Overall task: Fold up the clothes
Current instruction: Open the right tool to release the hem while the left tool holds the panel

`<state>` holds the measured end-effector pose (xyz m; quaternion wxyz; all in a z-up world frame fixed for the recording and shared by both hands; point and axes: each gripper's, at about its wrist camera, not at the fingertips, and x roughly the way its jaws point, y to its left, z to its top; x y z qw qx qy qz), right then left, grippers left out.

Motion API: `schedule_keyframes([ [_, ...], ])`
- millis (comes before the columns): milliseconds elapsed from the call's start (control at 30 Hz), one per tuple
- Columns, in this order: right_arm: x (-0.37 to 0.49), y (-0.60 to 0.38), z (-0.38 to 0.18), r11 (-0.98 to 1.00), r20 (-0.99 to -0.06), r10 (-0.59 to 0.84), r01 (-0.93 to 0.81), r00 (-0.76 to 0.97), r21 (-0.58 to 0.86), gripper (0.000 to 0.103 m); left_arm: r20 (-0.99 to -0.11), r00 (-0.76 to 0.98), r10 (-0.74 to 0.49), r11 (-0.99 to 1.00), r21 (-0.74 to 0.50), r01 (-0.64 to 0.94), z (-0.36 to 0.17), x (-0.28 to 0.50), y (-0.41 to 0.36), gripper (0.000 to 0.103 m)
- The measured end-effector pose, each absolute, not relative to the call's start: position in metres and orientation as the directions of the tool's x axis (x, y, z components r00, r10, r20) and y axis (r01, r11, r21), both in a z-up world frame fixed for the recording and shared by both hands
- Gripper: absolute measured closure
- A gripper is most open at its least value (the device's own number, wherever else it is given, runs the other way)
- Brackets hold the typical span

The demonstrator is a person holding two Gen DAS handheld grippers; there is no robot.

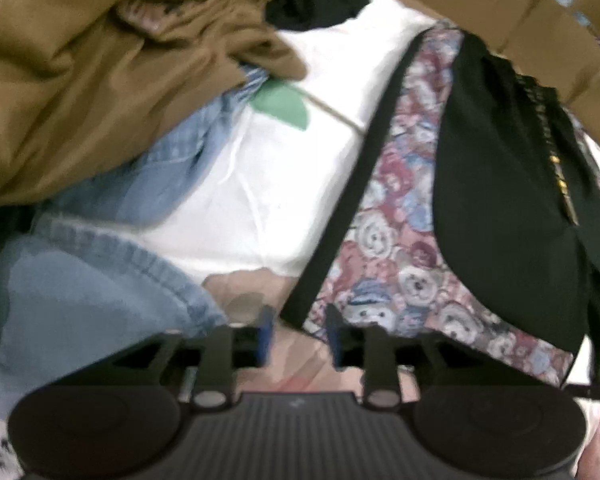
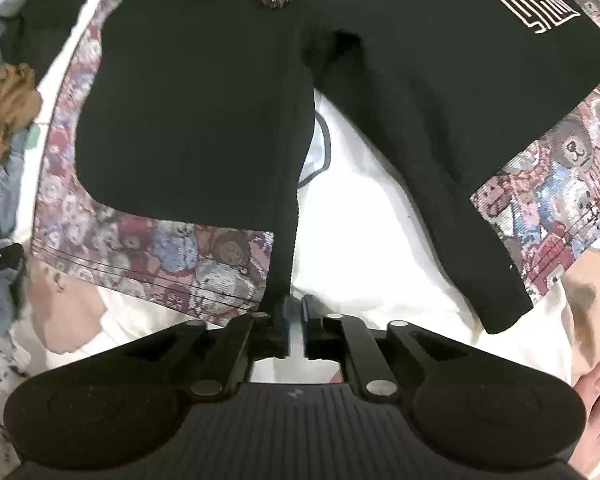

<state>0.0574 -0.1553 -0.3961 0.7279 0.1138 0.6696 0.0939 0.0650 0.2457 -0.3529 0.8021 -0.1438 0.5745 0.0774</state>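
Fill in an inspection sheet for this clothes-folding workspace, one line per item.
Surface: white sheet, wrinkled, with a green patch.
Job's things: black jacket with teddy-bear print panels, spread open, zipper front.
Clutter: brown garment and blue jeans heaped at the left.
Grippers: left claw open, empty, at the jacket's hem corner; right claw narrowly open, by the jacket's front edge, not clamping it.
Cables: nothing seen.
Surroundings: cardboard box behind the sheet.

A white sheet (image 1: pixel 284 184) with a green leaf print (image 1: pixel 284 104) covers the surface. Brown cardboard (image 1: pixel 512 8) stands at its far edge. Lighting is even.
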Motion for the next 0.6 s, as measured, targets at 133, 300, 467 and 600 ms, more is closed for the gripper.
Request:
schedule_keyframes([
  [133, 0.059, -0.159, -0.394, 0.944, -0.938, 0.321, 0.036, 0.129, 0.327, 0.069, -0.935, 0.352, -0.034, 0.972, -0.114, -0.208, -0.352, 0.07, 0.234, 0.054],
  [300, 0.065, -0.161, -0.405, 0.946, -0.939, 0.314, 0.031, 0.143, 0.322, 0.066, -0.93, 0.366, -0.032, 0.993, -0.072, -0.098, -0.361, 0.08, 0.216, 0.068],
  [467, 0.063, -0.164, -0.408, 0.946, -0.937, 0.315, 0.032, 0.154, 0.323, 0.066, -0.942, 0.335, -0.002, 0.997, -0.026, -0.067, -0.377, 0.084, 0.208, 0.069],
  [600, 0.062, -0.169, -0.409, 0.946, -0.936, 0.317, 0.027, 0.155, 0.324, 0.066, -0.945, 0.328, 0.012, 0.996, -0.019, -0.09, -0.387, 0.082, 0.213, 0.069],
])
